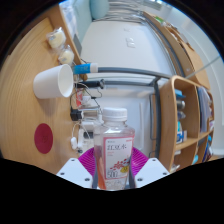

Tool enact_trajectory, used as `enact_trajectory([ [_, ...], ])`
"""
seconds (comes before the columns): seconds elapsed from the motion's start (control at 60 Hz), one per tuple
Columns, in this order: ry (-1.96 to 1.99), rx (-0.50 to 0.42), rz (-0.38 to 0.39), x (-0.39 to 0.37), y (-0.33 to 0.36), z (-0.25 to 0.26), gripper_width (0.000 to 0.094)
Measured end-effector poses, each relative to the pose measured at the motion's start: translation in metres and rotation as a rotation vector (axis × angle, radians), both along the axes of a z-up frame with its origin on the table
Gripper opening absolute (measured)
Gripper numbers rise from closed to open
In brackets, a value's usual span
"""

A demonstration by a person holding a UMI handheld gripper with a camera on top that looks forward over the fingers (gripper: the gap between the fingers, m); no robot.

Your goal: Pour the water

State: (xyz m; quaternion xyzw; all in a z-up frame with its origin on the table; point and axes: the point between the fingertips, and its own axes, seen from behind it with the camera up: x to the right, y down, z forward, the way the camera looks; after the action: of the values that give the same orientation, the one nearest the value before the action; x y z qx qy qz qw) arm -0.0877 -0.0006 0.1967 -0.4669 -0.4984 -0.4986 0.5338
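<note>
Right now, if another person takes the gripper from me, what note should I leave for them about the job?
Gripper: its fingers press on both sides of the clear water bottle, which is held upright between the pink pads; it is not tilted.
Bottle: white cap still on, orange label facing the camera.
White cup: beyond the fingers, on the wooden table, lying on its side with its mouth towards the bottle's side. A red round coaster lies nearer, beside the bottle.
Done: bottle grasped.
Left: the cap probably has to come off, the cup looks to need standing up, then pour. No water is seen flowing.
</note>
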Motion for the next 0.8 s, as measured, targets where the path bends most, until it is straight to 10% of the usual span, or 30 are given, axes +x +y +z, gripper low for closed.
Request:
enact_trajectory([
  [0.8, -0.56, 0.051, 0.08, -0.091, 0.023, -0.016, 0.0427],
])
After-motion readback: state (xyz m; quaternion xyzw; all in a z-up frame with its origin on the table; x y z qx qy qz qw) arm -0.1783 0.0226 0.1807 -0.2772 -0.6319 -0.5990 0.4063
